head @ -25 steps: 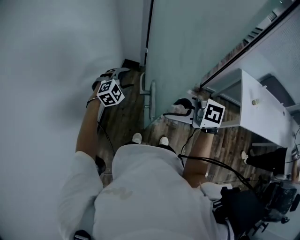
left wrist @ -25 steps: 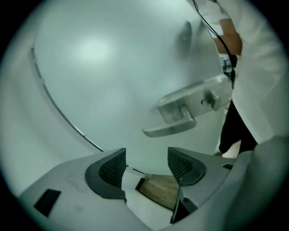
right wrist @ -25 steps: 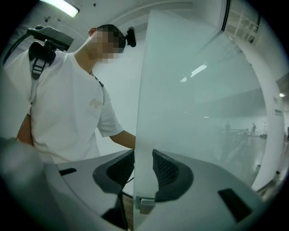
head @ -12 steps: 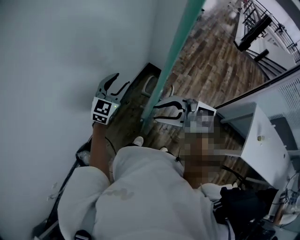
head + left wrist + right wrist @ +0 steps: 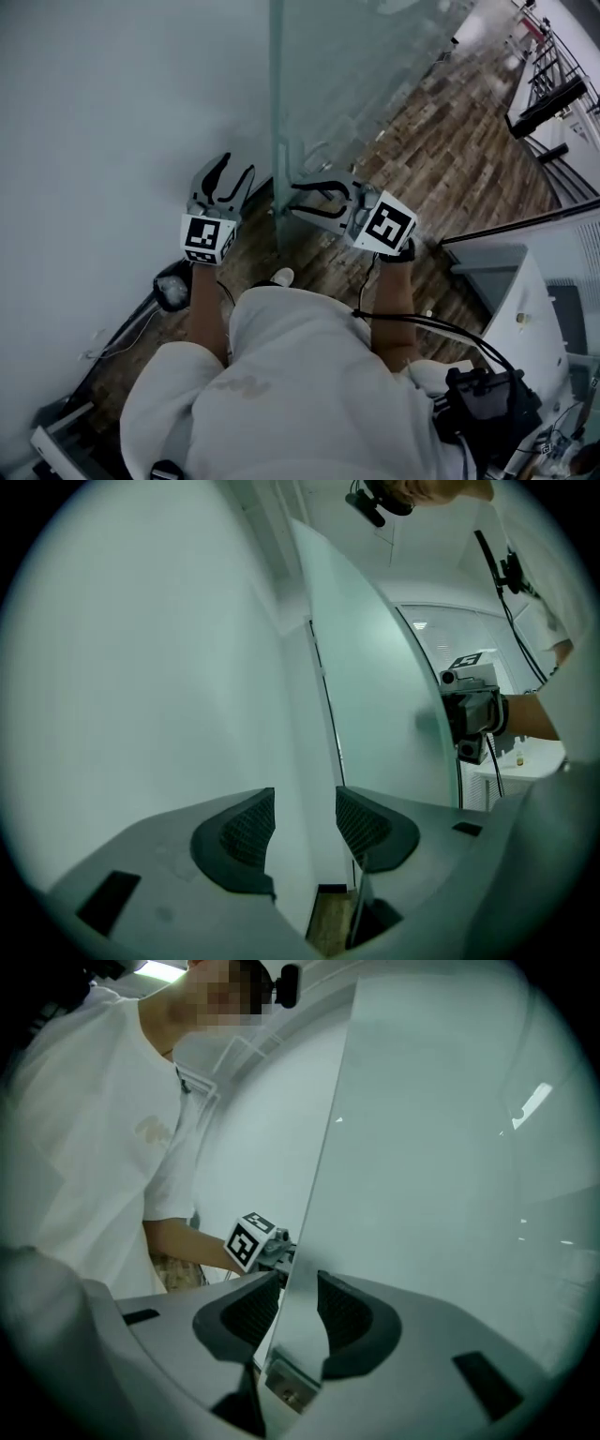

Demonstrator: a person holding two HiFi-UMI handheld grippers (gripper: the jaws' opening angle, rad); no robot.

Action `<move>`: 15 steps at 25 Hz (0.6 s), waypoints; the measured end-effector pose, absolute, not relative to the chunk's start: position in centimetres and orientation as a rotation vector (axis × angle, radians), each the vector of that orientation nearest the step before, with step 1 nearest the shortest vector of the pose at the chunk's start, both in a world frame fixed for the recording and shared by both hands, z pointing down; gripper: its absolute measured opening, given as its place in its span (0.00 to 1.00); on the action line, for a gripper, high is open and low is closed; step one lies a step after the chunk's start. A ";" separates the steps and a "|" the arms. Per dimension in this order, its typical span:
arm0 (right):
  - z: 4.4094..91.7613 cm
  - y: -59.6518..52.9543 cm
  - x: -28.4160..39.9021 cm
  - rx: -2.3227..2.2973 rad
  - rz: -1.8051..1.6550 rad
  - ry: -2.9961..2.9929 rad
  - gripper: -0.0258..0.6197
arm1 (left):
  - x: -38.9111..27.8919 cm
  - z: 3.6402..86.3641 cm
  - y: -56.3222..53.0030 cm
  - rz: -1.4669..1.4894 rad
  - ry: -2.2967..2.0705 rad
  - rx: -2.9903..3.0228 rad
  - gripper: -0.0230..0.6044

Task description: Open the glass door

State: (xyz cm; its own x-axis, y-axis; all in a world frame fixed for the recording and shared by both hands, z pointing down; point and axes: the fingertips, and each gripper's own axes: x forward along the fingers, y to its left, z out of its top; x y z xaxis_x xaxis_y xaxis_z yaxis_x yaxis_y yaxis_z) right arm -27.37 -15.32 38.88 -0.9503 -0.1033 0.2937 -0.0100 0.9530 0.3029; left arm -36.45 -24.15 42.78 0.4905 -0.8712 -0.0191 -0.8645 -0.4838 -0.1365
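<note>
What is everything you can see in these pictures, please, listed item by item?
frosted glass door: one, pale green, upright ahead
plain white wall: one, white, left of the door
wood-plank floor: one, brown, beyond the door
white cabinet: one, white, lower right
black pack: one, black, at the person's right hip
black cables: several, black, running to the pack
white T-shirt: one, white, bottom centre
white shoe: one visible, white, near the door's foot
marker cubes: two, black and white, one per gripper
left gripper: one, grey, by the wall; jaws apart, just been closing, nothing between them
right gripper: one, grey, shut on the door's edge
</note>
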 end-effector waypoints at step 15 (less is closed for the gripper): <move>38.3 -25.7 -38.6 0.555 -0.304 -2.851 0.07 | -46.3 44.1 -21.9 0.061 1.889 -2.453 0.07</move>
